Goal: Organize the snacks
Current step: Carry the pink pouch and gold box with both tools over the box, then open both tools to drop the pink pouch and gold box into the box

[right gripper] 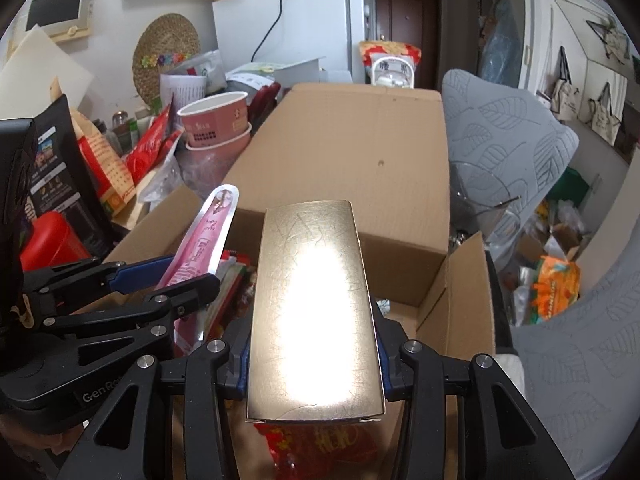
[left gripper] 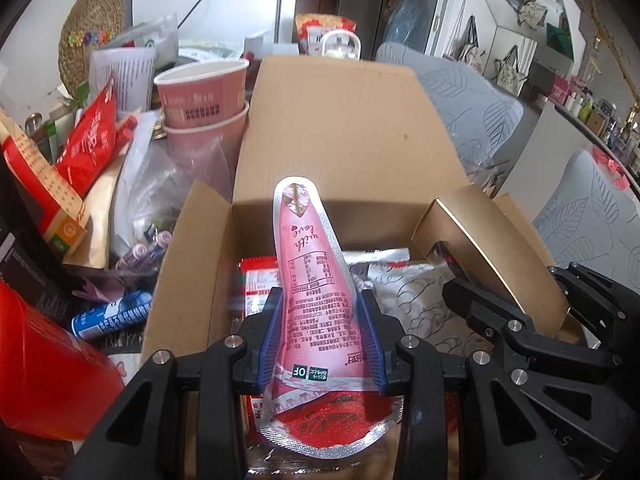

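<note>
- Clutter fills a lived-in room: a white fridge (right gripper: 316, 28) at the back and grey leaf-patterned cushions (right gripper: 500, 136) to the right of an open cardboard box (left gripper: 340, 120).
- Left of the cardboard box stand two stacked pink paper cups (left gripper: 204, 96), red snack bags (left gripper: 92, 136) and a blue-and-white tube (left gripper: 112, 314).
- Inside the cardboard box lie a white wrapped snack (left gripper: 404, 296) and red packets (left gripper: 260, 280).
- Left gripper (left gripper: 322, 312) is clamped on a pink foil pouch (left gripper: 316, 280); blue pads press both its sides, and it tilts up over the box's interior.
- Right gripper (right gripper: 316, 344) is clamped on a gold box (right gripper: 316, 300), held lengthwise above the cardboard box's opening, just right of the pouch.
</note>
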A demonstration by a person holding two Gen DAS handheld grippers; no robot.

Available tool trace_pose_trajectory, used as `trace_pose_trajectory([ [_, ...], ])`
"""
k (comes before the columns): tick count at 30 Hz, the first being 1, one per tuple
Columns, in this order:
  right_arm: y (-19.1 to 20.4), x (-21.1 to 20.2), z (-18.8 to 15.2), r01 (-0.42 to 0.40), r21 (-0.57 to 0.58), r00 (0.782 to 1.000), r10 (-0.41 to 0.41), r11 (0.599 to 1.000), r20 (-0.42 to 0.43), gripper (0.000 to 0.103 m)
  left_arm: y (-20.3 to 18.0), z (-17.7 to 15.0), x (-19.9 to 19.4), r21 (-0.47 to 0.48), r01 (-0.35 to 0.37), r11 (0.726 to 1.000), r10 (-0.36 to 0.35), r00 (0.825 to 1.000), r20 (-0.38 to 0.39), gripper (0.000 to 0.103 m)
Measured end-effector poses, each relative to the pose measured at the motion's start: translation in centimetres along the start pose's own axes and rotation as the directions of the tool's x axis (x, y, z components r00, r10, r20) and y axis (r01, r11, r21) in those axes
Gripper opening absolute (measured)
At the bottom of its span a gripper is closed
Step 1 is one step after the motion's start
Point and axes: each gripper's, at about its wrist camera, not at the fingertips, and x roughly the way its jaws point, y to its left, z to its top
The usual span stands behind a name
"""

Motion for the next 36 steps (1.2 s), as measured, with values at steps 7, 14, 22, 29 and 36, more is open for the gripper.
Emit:
trace_pose_trajectory([
  [7, 0.3, 1.4, -0.5, 0.009, -0.009, 0.998, -0.01, 1.0, -0.056, 0.045, 0.3, -0.2, 1.7, -0.004, -0.041, 0.999, 0.041, 0.997, -0.061, 0.039],
  [14, 0.6, 2.1, -0.8, 0.044, -0.032, 0.996, -0.046, 0.999, -0.075, 0.047, 0.0, -0.1, 2.2, 0.002, -0.074, 0.997, 0.074, 0.993, -0.097, 0.039],
  [22, 0.3, 1.4, -0.7, 0.064, -0.01, 0.995, -0.064, 0.998, -0.07, 0.062, -0.3, -0.2, 1.4, 0.0, -0.116, 0.993, 0.116, 0.988, -0.099, 0.04],
  [29, 0.0, -0.5, -0.4, 0.057, 0.004, 0.998, -0.057, 0.998, -0.04, 0.062, -0.8, 0.0, -1.1, 0.0, -0.109, 0.994, 0.108, 0.993, -0.055, 0.04],
  [36, 0.3, -3.2, 0.3, 0.047, 0.004, 0.999, -0.047, 0.999, 0.006, 0.062, -1.2, 0.4, -4.6, 0.0, -0.109, 0.994, 0.109, 0.994, 0.011, 0.04],
])
